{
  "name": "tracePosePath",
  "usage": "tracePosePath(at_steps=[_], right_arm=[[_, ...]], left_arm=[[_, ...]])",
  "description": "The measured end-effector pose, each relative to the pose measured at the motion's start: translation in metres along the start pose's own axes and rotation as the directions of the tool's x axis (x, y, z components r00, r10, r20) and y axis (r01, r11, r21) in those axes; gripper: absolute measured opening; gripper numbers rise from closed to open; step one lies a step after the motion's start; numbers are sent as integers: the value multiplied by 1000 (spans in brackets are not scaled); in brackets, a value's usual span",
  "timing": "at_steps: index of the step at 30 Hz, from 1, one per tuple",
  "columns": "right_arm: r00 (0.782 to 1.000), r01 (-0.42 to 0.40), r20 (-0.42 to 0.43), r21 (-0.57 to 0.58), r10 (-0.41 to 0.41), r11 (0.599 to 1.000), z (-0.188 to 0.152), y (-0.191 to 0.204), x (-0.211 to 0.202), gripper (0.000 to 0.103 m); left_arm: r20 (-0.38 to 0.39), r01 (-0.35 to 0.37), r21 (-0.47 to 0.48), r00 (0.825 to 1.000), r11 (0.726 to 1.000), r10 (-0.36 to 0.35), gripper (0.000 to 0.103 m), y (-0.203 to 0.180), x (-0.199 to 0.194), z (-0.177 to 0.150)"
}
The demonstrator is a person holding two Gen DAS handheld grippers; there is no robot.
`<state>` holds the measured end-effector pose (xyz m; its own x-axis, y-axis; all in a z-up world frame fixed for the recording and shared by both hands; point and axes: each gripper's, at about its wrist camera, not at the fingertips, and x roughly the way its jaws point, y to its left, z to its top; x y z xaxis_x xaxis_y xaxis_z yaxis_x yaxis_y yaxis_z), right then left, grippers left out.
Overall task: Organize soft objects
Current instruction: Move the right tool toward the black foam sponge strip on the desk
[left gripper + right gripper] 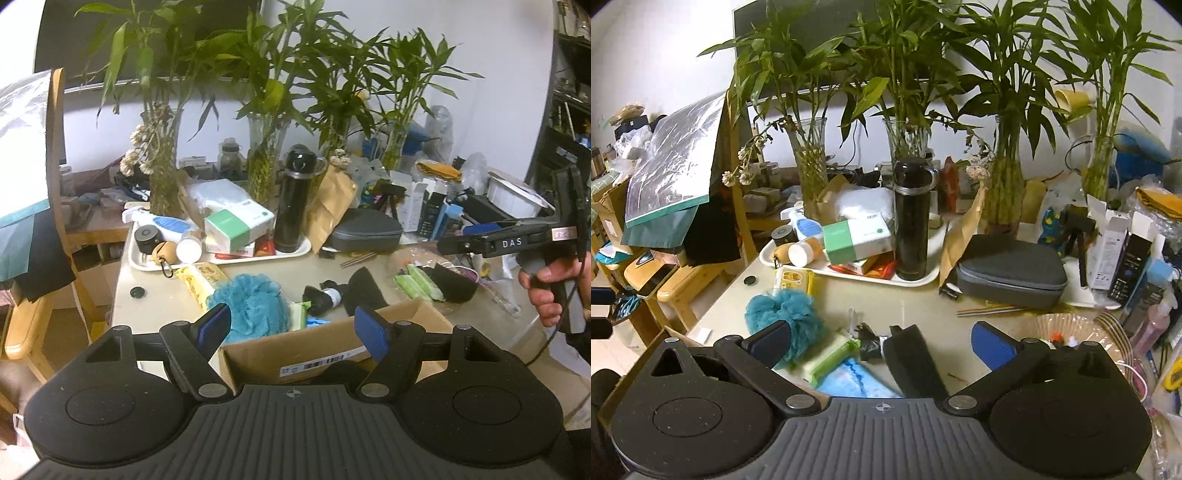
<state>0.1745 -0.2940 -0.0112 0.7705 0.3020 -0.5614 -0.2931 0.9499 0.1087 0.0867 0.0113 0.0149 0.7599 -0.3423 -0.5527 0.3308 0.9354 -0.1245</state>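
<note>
Hovering, both empty: my left claw (293, 330) spread above the cardboard box (332, 350), right claw (881, 345) spread over frilly teal mesh puff (783, 314) and black sock (916, 365) on the table (923, 302).

A fluffy teal bath pouf (255, 302) sits on the worktop just beyond the cardboard box (332, 350). Beside it, also just past the box's far rim, lie a green wipes packet (299, 314), a crumpled black bundle (325, 295) and a flat black cloth (364, 290).
</note>
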Motion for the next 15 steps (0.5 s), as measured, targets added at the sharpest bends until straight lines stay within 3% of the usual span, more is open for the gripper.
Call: tracePosePath(at_steps=[15], right_arm=[[996, -27, -89, 0, 27, 1000, -30, -26, 62, 103]], left_arm=[[-35, -4, -19, 999, 1000, 3, 73, 9, 8, -10]])
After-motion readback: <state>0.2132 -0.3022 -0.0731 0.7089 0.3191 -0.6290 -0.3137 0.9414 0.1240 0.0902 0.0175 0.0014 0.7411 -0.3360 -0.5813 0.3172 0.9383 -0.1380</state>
